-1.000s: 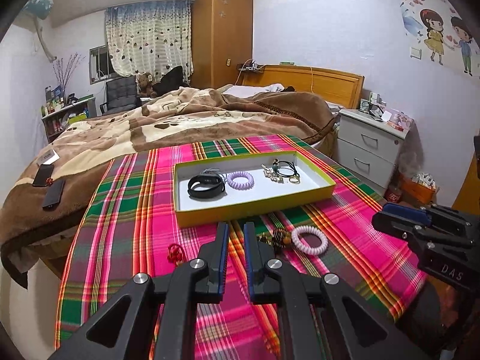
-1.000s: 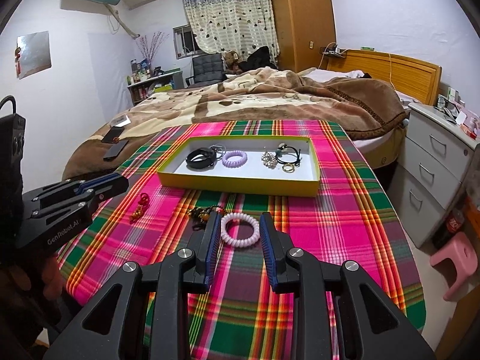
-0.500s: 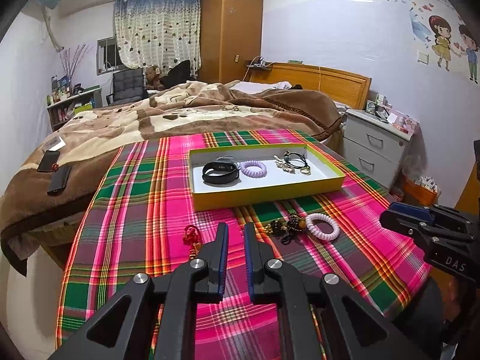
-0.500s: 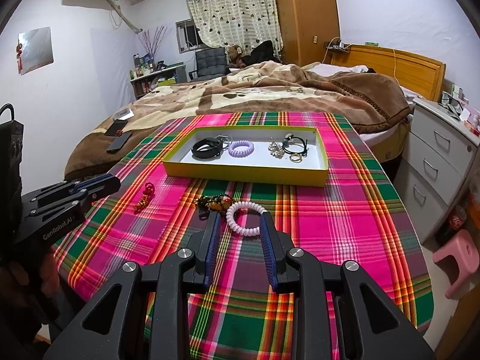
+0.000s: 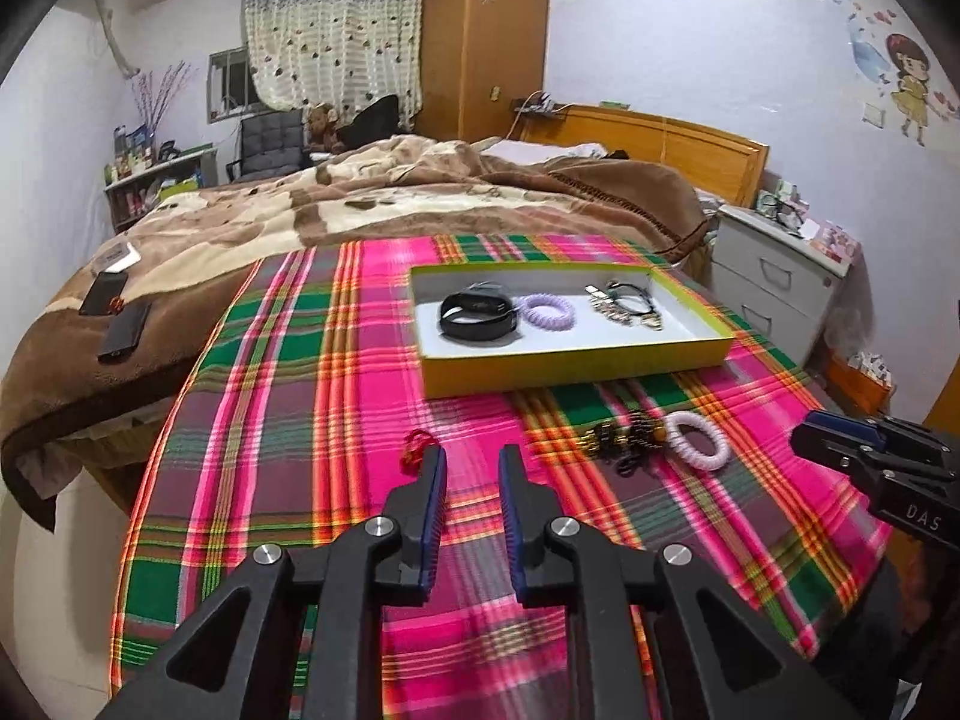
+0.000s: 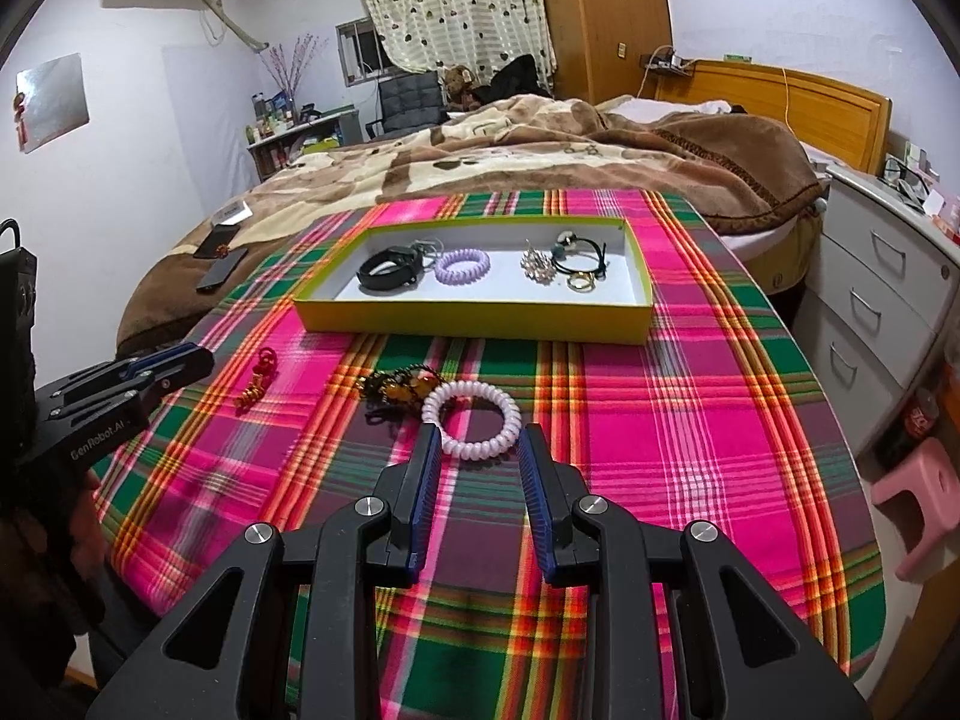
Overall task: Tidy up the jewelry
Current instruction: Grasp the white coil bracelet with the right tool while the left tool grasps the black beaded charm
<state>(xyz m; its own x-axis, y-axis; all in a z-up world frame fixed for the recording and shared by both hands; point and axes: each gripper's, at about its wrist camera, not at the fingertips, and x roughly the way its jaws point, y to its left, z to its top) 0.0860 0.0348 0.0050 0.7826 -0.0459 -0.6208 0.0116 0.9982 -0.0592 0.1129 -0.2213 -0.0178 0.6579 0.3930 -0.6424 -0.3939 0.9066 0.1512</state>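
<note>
The right gripper (image 6: 477,450) was held low over the plaid tablecloth (image 6: 690,432), its blue-padded jaws spread apart with nothing pinched; the near edge of a pale pink spiral hair tie (image 6: 472,417) was seen in the gap just ahead of the fingertips, lying flat on the cloth. Touching that tie on its left, a dark beaded bracelet with amber beads (image 6: 396,387) was seen, and farther left, apart from both, a small red knotted charm (image 6: 257,379). The left gripper (image 5: 471,468) was likewise held with its jaws parted and empty, the red charm (image 5: 414,447) lying just beside its left fingertip. Beyond these, a shallow yellow-walled tray (image 6: 468,324) was set on the cloth; in it were laid a black band (image 6: 387,269), a lilac spiral tie (image 6: 461,266), a sparkly silver piece (image 6: 536,264), a black cord bracelet (image 6: 581,252) and a gold ring (image 6: 581,282). A bed with a brown blanket (image 6: 540,162) was seen behind the table.
</note>
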